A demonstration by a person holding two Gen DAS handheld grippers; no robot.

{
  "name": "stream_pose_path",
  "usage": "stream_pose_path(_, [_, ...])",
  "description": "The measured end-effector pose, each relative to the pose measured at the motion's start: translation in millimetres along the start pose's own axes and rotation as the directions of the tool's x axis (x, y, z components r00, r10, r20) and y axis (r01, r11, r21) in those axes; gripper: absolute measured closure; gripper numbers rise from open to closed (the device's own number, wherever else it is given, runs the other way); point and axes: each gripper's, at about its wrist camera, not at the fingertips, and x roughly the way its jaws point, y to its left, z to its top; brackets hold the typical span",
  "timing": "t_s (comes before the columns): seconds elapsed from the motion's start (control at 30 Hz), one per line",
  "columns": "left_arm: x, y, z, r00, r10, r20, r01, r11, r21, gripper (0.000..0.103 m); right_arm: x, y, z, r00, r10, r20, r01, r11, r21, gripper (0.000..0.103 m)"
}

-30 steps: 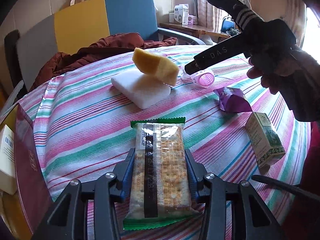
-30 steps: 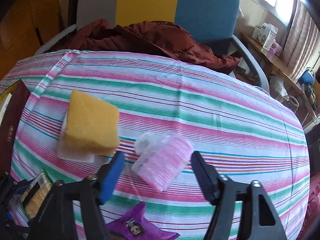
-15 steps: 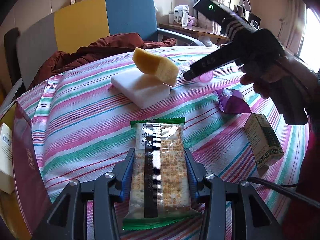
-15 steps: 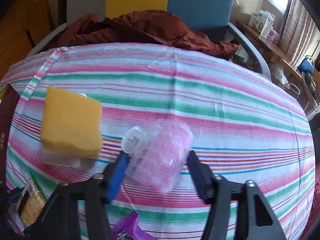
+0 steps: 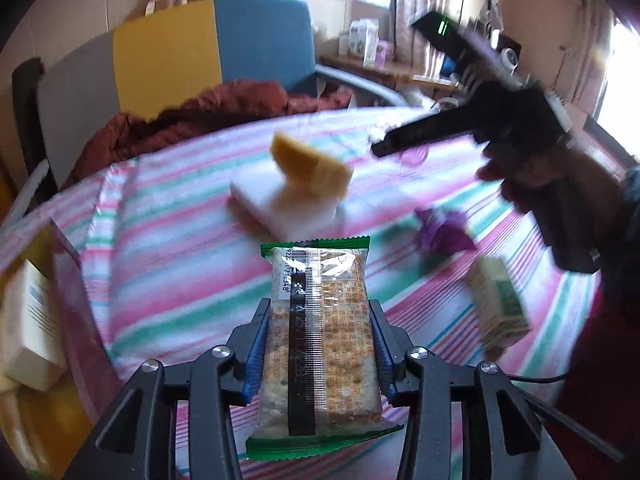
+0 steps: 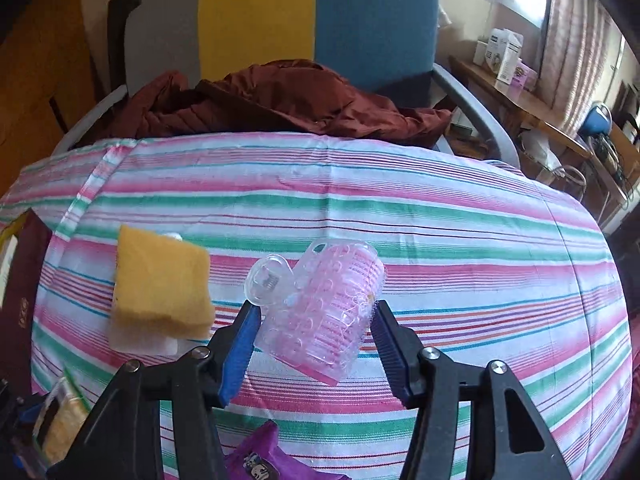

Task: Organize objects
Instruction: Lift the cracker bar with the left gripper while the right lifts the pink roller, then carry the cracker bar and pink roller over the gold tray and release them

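My left gripper (image 5: 318,344) is shut on a green-edged cracker packet (image 5: 318,344) and holds it above the striped tablecloth (image 5: 172,240). My right gripper (image 6: 316,320) is shut on a clear pink hair-roller pack (image 6: 320,312), lifted off the cloth; it also shows in the left wrist view (image 5: 416,144) at the far right. A yellow sponge (image 5: 308,164) leans on a white block (image 5: 280,208) in the middle of the table. The sponge (image 6: 160,284) lies left of my right gripper.
A purple snack packet (image 5: 444,232) and a small green-and-cream box (image 5: 500,308) lie at the right. A dark red box (image 5: 68,320) holding a cream carton (image 5: 28,332) stands at the left edge. A chair with a brown jacket (image 6: 280,100) is behind the table.
My right gripper closed on the hair-roller pack and lifted it off the cloth. My left gripper, still holding the cracker packet, moved, blurring its view.
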Motion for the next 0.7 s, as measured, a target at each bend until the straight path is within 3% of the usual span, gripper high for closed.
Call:
stream_pose_path(0.43, [-85,42,-4,0.988,0.111,0.104,-0.102,0.991,-0.089,0.057,-55,66,-4,0.999,-0.013,0.043,0.017,0.995,-0.098,0.046])
stream_pose_path(0.7, [-116,76,-26,0.978,0.173,0.118,-0.151,0.973,-0.174,0.057,-97,125,-21,0.991,0.099,0.088,-0.086,0.986,-0.141,0.046])
